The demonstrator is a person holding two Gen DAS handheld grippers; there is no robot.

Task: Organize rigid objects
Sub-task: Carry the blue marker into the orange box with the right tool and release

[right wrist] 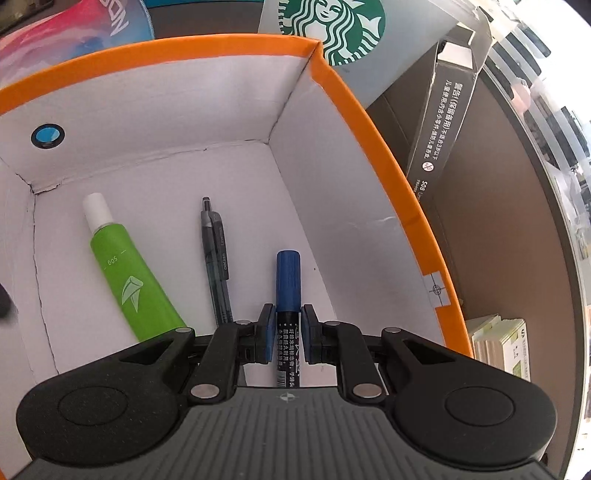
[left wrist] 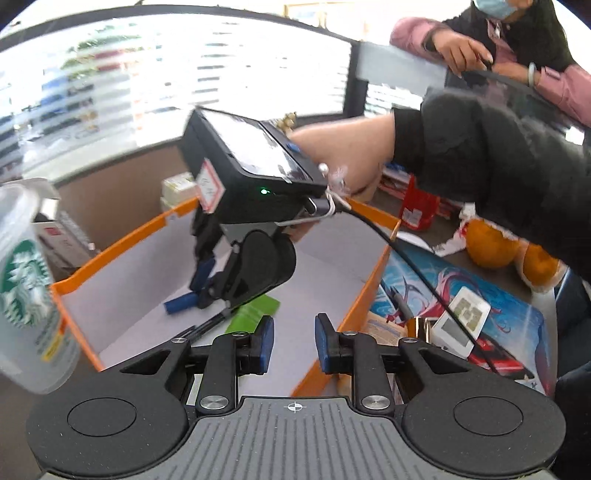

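Nearest the right wrist camera, the right gripper (right wrist: 288,326) is clenched on one blue-capped marker (right wrist: 287,295), whose black printed barrel runs back between the jaws while its cap sticks out ahead of them, low over the white floor of the orange-rimmed box (right wrist: 373,122). Left of the jaws, two more things lie on that floor: one dark pen (right wrist: 215,254) just beside the marker, and, further left, one green tube (right wrist: 127,275) with a white cap, its lower end hidden behind the gripper's arm. One round blue sticker (right wrist: 47,136) sits on the far wall. Beyond the box rim ahead stands one Starbucks cup (right wrist: 332,26), cut off by the top edge; right of the jaws, outside the box, lies one long black carton (right wrist: 448,122) with white print too small to read. In the left wrist view, the left gripper (left wrist: 294,341) has nothing between its pads and a narrow gap between them, its jaws just beginning to open, held over the near edge of the same box. Ahead of these jaws the right gripper hangs into the box, carried by a hand (left wrist: 347,147) in a dark sleeve; the marker shows only as blurred blue bits beneath it. Right of the jaws, outside the box, lie two oranges (left wrist: 491,243), partly covered by the sleeve, on a printed mat (left wrist: 517,317). A second person leans at the far right, mostly cut off.
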